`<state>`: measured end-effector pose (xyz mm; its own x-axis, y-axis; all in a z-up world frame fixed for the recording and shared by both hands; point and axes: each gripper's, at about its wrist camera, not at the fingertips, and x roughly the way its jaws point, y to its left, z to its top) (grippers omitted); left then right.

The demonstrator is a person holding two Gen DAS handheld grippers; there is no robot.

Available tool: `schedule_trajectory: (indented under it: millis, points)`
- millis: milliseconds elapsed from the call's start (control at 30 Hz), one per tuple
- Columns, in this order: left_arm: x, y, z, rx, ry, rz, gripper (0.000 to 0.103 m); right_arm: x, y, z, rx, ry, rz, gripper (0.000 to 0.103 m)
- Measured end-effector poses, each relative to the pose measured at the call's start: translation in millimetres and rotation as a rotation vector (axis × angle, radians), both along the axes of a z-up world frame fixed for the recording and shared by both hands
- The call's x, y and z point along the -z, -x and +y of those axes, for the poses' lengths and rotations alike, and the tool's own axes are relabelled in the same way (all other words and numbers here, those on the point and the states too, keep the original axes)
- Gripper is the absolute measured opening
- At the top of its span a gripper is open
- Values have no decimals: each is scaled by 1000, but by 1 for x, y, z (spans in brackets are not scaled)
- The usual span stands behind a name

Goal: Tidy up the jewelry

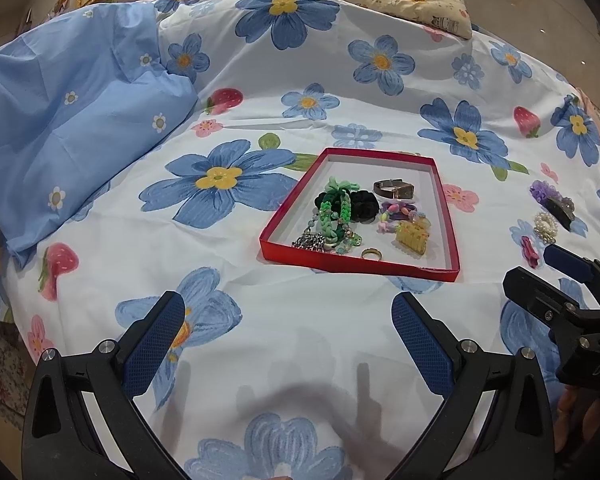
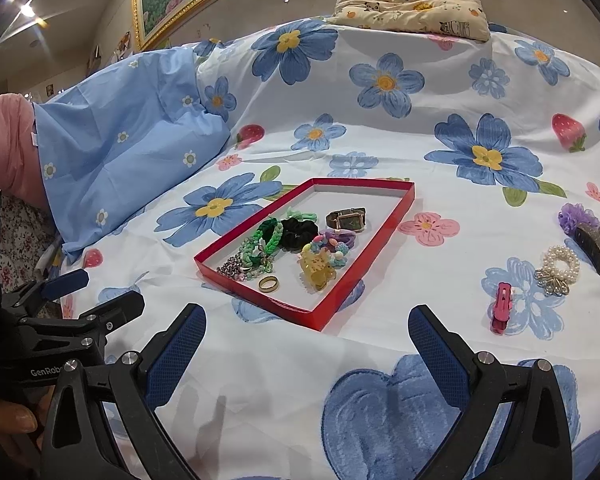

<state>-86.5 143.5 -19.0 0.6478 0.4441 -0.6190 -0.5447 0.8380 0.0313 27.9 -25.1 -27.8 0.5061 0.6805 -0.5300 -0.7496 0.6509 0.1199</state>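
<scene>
Nearest: left gripper [image 1: 288, 328] spread wide, nothing between its pads, low over the floral bedsheet [image 1: 260, 92] just before the red tray [image 1: 446, 216]. Right gripper [image 2: 307, 340] likewise wide and empty. In the tray: gold ring [image 2: 268, 283], yellow claw clip [image 2: 318, 272], watch [image 2: 346, 218], black scrunchie [image 2: 299, 234], green braided bands [image 2: 270, 238]. Right of the tray, on the sheet: pink clip [image 2: 501, 308], pearl bracelet [image 2: 560, 266], purple hair claw [image 2: 588, 232].
</scene>
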Motion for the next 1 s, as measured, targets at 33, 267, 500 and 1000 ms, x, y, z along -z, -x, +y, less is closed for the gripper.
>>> schedule_trajectory:
  millis: [33,267,500,1000]
  points:
    - [0,0,-1,1,-1,0,103,0,1,0,-1,0,0,102]
    - [0,-1,-1,1,-1,-1,103,0,2,1,0,-1,2,102]
    - [2,-1,-1,-2,-6,2,103,-1,1,1,1,0,-1,102]
    - [3,-1,-1,-1,-5,2,103,-2,3,2,0,-2,1,102]
